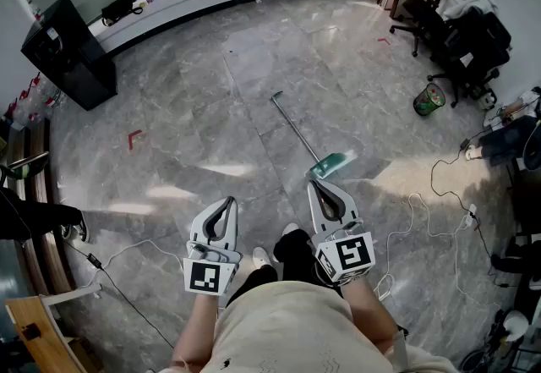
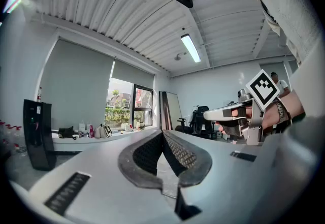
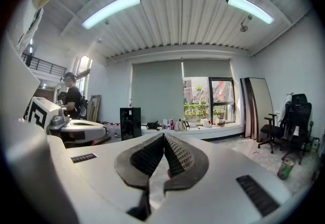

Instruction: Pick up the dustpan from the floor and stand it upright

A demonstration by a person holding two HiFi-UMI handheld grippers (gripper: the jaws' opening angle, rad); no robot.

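Left tool (image 1: 229, 202), right tool (image 1: 313, 187): ribbed pads (image 2: 179, 153) together; slim-handled dustpan (image 1: 332, 164) flat.

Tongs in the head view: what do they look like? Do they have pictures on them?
The left tongs and right tongs are pale grey shells, wide at the back and narrowing to a point. Inside they are lined with black bumpy pads. Each carries a white cube printed with black square markers. The person wears a cream top.
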